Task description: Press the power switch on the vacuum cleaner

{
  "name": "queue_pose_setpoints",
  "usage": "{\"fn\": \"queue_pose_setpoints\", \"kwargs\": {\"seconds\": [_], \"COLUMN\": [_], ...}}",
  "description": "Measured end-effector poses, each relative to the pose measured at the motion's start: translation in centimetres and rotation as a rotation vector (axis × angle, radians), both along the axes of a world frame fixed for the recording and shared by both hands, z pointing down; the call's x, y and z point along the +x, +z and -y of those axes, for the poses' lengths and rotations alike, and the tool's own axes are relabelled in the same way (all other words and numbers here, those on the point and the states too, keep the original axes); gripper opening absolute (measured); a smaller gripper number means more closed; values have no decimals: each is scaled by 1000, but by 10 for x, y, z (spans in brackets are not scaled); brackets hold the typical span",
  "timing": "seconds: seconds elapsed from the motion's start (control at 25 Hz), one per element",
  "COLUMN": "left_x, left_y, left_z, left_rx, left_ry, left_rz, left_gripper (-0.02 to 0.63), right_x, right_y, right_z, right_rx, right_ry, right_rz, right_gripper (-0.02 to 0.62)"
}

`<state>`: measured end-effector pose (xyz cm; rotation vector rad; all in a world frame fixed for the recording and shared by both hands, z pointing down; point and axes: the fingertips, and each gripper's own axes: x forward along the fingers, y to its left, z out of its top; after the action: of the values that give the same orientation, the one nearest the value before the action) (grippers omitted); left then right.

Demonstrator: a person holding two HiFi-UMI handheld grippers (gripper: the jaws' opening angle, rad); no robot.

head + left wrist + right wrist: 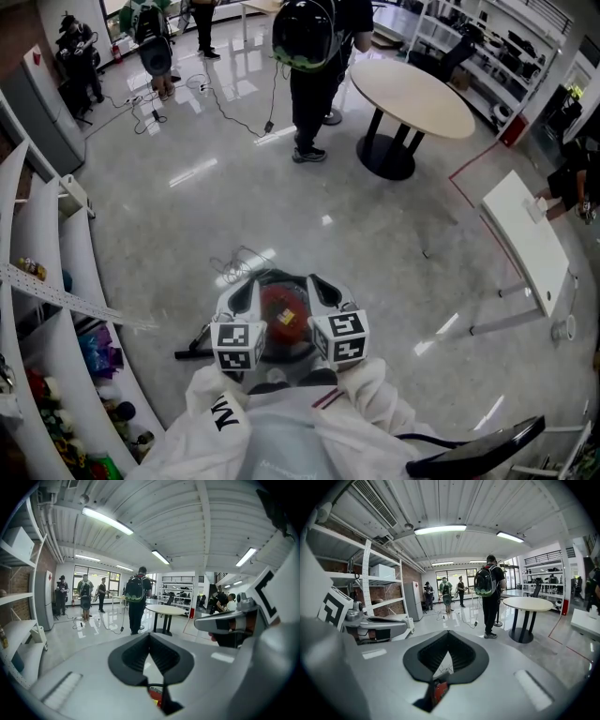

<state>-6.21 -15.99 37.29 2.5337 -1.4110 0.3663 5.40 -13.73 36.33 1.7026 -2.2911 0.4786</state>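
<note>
Head view: vacuum cleaner (281, 317) sits on the floor right below us, its red top showing btw left gripper (246, 289) and right gripper (319, 286).

Left gripper view: left gripper (150, 637) has its jaws closed tip to tip w/ nothing held. Red of the vacuum cleaner (155, 696) shows thru the gap.

Right gripper view: right gripper (447, 634) is the same, tips together and empty.

We judge it a hard plastic shell that prob rolls if shoved. No grasp needed: push straight down on the switch w/ a closed tip. We can't make out the switch itself.
</note>
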Motion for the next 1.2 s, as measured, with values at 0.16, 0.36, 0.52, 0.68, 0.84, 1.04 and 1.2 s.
{"fn": "queue_pose_setpoints", "kwargs": {"seconds": [0.16,0.36,0.52,0.68,0.84,1.04,1.2], "left_x": [-2,-4,-9,-11,-10,-5,-3], "left_y": [5,10,13,15,14,11,7], "left_z": [-4,-8,-12,-14,-17,-24,-35], "left_rx": [-10,-20,-29,-28,-32,-26,-17], "left_ry": [8,21,23,21,23,29,21], "left_rz": [-6,-11,-15,-16,-22,-18,-5], "left_gripper": [0,0,0,0,0,0,0], "right_x": [0,-2,-6,-7,-6,-4,-3], "right_y": [3,8,9,9,9,6,6], "right_z": [-6,-12,-15,-18,-22,-27,-36], "right_rx": [-6,-17,-22,-22,-25,-14,-12], "right_ry": [15,29,32,31,31,29,17], "right_rz": [-7,-9,-13,-17,-21,-17,-4], "right_gripper": [0,0,0,0,0,0,0]}}
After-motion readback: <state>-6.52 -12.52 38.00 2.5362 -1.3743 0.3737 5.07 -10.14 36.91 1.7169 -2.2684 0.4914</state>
